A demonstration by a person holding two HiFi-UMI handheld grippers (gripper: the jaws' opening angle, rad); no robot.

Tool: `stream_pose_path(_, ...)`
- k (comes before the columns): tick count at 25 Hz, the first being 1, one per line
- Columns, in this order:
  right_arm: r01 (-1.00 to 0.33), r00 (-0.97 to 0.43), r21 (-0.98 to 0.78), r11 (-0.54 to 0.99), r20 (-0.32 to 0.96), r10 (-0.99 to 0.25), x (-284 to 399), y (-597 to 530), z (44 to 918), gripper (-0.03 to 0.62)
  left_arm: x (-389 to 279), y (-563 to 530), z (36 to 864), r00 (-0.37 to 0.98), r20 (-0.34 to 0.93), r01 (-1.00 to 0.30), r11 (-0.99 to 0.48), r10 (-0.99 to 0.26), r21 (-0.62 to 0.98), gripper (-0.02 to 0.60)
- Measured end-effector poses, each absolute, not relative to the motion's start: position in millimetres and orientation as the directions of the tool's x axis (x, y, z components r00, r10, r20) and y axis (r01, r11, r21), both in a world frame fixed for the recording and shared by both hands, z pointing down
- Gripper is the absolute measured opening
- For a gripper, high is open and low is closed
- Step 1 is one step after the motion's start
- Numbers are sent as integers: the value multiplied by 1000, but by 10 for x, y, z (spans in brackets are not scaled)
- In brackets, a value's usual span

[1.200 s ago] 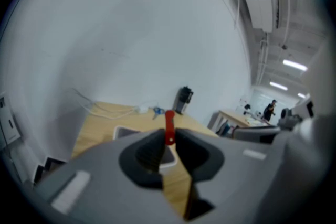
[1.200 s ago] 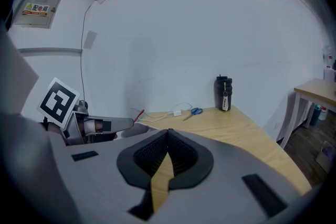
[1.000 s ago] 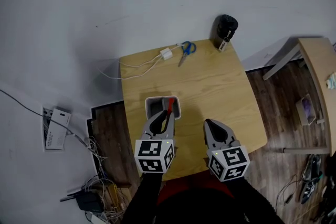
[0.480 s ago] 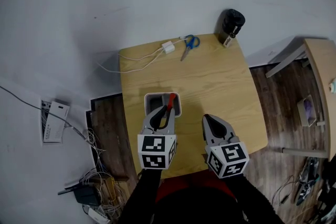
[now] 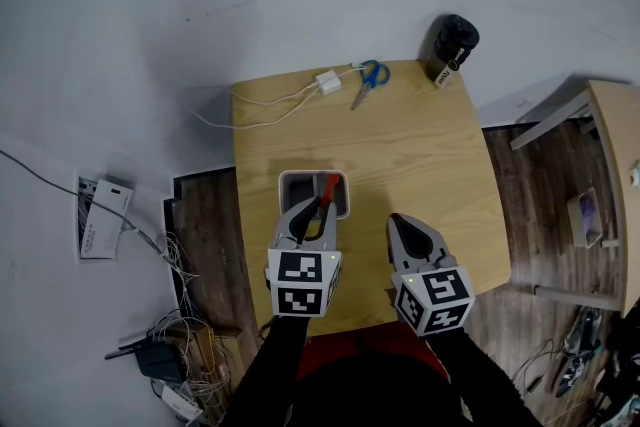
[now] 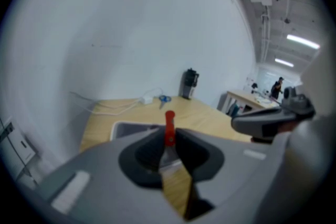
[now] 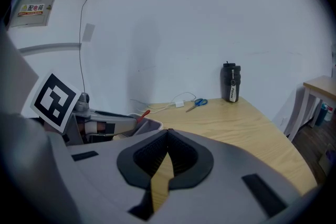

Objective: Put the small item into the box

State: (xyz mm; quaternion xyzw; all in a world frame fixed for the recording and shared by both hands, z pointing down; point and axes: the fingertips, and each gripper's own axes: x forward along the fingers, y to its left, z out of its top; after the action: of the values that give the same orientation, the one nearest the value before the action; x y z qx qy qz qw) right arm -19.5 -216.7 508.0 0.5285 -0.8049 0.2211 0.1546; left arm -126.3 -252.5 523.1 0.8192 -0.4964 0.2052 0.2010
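Observation:
A small red item (image 5: 327, 187) sticks up from the tips of my left gripper (image 5: 317, 207), which is shut on it. It hangs over the near right part of the small grey open box (image 5: 296, 185) on the wooden table (image 5: 420, 150). In the left gripper view the red item (image 6: 169, 128) stands upright between the jaws, with the box (image 6: 126, 128) just beyond. My right gripper (image 5: 408, 233) hovers to the right of the box, shut with nothing in it. In the right gripper view its jaws meet at the tips (image 7: 167, 135), and the box (image 7: 151, 124) lies to the left.
Blue-handled scissors (image 5: 368, 78) and a white charger (image 5: 327, 82) with its cable lie at the table's far edge. A black bottle (image 5: 454, 44) stands on the far right corner. Another table (image 5: 615, 165) is to the right. Cables and devices (image 5: 170, 375) lie on the floor at the left.
Only the head view has shifted a little. Both grippers, the red item and the box keep the same places relative to each other.

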Motion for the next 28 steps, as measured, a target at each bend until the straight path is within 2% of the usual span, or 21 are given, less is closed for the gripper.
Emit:
stream_pose_path(18, -908, -414, -176, 381, 519, -748, -314, -2265, 5197, 8, -1280, -2549, 5378, 395, 608, -905, -404, -688, 132, 71)
stream_pose_path(28, -908, -413, -171, 383, 520, -747, -302, -2250, 5178, 8, -1305, -2567, 5363, 405, 601, -904, -399, -689, 152, 80)
